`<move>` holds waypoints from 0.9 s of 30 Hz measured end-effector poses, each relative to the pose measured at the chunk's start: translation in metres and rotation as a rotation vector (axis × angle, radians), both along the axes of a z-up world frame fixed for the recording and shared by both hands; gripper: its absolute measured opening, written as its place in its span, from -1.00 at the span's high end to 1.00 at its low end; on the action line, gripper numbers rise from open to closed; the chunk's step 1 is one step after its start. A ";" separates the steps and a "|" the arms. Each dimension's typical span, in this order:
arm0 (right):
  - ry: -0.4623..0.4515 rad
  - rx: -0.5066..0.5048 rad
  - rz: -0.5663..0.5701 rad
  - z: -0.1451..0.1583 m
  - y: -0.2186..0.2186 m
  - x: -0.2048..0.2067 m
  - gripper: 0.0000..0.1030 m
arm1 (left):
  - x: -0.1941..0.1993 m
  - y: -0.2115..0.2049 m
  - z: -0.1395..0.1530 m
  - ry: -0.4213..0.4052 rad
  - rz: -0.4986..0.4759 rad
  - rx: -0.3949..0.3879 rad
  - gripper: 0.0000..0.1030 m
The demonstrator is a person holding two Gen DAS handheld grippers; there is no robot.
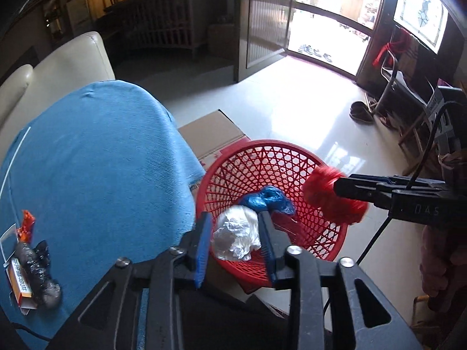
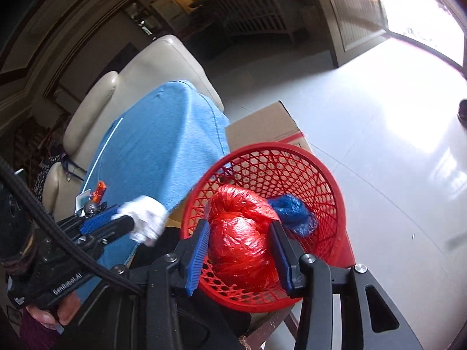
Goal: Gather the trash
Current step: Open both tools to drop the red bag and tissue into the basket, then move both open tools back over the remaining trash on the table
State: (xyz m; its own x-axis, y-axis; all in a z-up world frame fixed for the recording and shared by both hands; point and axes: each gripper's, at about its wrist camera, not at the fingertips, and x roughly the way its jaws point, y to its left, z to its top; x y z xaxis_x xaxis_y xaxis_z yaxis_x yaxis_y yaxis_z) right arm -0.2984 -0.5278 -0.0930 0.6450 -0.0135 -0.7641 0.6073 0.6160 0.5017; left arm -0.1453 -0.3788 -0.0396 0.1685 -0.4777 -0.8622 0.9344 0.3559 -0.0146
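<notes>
2 pieces of trash are over the red basket [image 1: 271, 198] at once: the left tongs [image 1: 236, 233] carry a crumpled white wad [image 1: 238, 237] between their blue pads, and the right tongs [image 2: 240, 245] carry a red plastic bag [image 2: 242, 233] the same way. whether the pads press or have slackened i cannot tell for either pair. a blue plastic ball [image 1: 267, 199] already lies inside the basket.

the risk, as i judge it, is in the drop. the white wad hangs near the basket's near rim, beside the edge of the blue-covered tabletop [image 1: 96, 160], so a release there could bounce it off the rim to the floor. the red bag is bulky and slick; it may cling to 1 pad, or catch on the lattice wall. the 2 tongs are close together, so they could knock each other, or tip the light basket.

more trash waits on the tabletop: a dark foil wrapper [image 1: 38, 274] and a small orange box [image 1: 19, 285].
</notes>
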 end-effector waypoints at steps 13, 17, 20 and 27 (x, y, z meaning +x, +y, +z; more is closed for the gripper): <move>-0.012 0.025 0.028 0.000 0.010 0.032 -0.07 | 0.037 0.057 0.011 -0.079 0.142 -0.017 -0.12; -0.024 0.020 0.083 0.005 0.027 0.058 -0.07 | 0.053 0.093 0.024 -0.133 0.249 -0.040 -0.13; -0.037 -0.003 0.134 0.015 0.043 0.078 -0.07 | 0.067 0.125 0.038 -0.198 0.346 -0.067 -0.19; -0.101 -0.089 0.268 0.050 0.089 0.125 -0.07 | 0.090 0.205 0.062 -0.315 0.589 -0.120 -0.20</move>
State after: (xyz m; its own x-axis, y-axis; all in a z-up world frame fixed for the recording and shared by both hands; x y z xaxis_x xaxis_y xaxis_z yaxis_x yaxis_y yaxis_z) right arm -0.1730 -0.4385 -0.0432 0.7069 0.1039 -0.6996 0.3668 0.7918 0.4883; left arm -0.0556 -0.1735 0.0223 0.6643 -0.3188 -0.6761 0.5515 0.8195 0.1555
